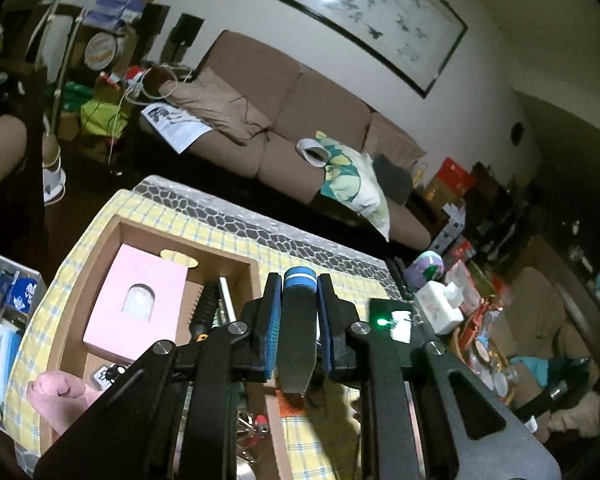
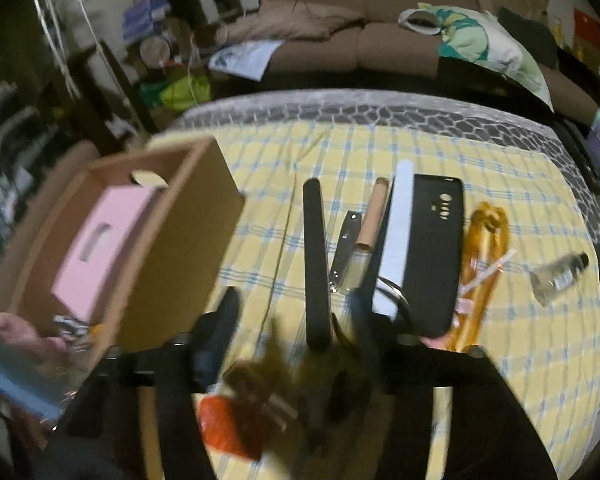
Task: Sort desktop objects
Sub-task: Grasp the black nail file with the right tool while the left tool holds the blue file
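Left gripper [image 1: 299, 320] clamps blue-capped dark marker [image 1: 299, 312] | right gripper [image 2: 296, 332] half-open, empty | brown cardboard box [image 2: 172, 264] part-filled | black phone case [image 2: 432, 256] among unsorted items, right

No legible text, labels blurred — unreadable

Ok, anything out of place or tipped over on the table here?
The small clear bottle lies on its side on the checked cloth, apart from the row of items. Nothing looks spilled. The left tool grips a blue-capped marker.
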